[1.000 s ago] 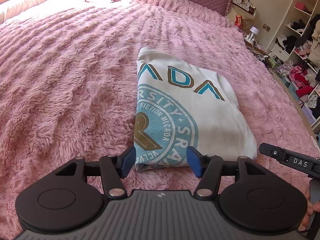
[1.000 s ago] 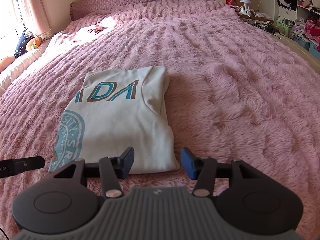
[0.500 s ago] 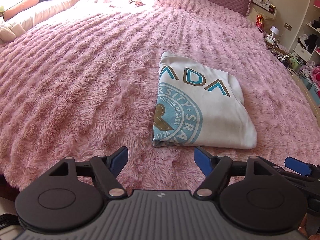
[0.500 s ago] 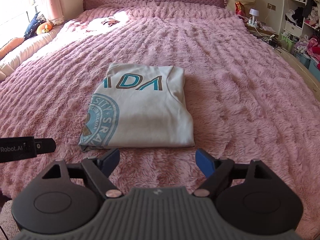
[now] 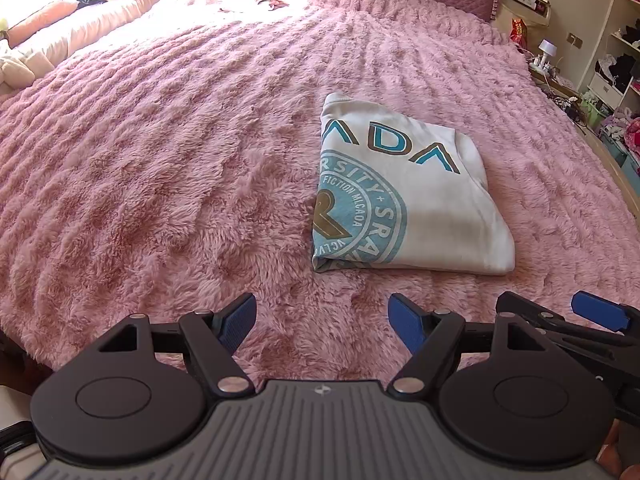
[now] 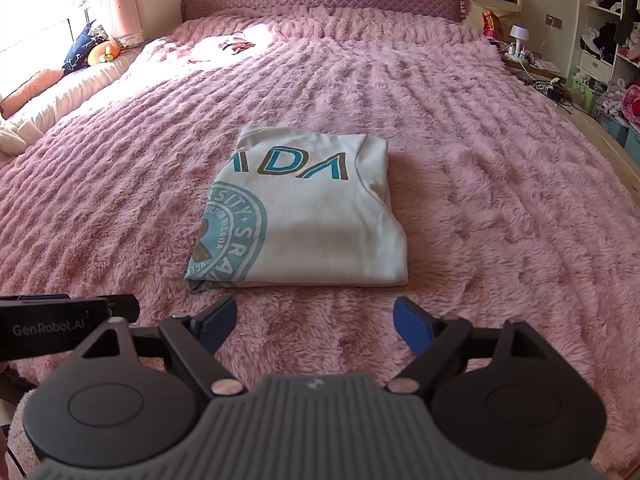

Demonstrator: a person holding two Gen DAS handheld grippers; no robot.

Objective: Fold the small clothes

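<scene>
With both tongs, left and right, spread empty, lift clear without snagging the folded shirt on the bed.

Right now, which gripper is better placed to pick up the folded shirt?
Right, marginally: the right gripper faces the folded shirt squarely, while the left gripper sits off its left corner. Both are open.

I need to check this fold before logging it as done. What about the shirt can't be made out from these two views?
- Folded shirt: the layers underneath are hidden by its top panel in both views.
- Its printed word and round emblem: the fold at the shirt's picture-left edge wraps them under, so both read incomplete.
- Small item in the sunlit patch near the headboard: overexposed and too small to identify.
</scene>
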